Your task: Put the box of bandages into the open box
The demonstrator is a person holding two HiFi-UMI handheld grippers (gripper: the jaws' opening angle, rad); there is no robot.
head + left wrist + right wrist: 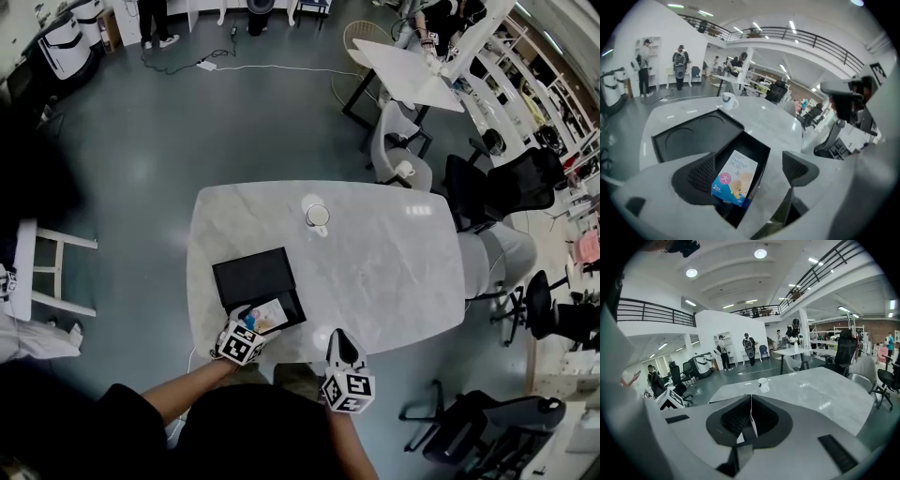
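Observation:
The open black box lies on the marble table, its lid part flat and far, its tray nearer me. The box of bandages, white and blue, lies tilted in the tray, also seen from the head view as the bandage box. My left gripper is open right over it, and the box's near left edge is close to the left finger; I cannot tell whether they touch. My right gripper is shut on nothing, held at the table's near edge as the right gripper.
A white mug stands at the table's far middle. Office chairs crowd the right side and a white stool stands at the left. A cable runs over the floor beyond, where people stand.

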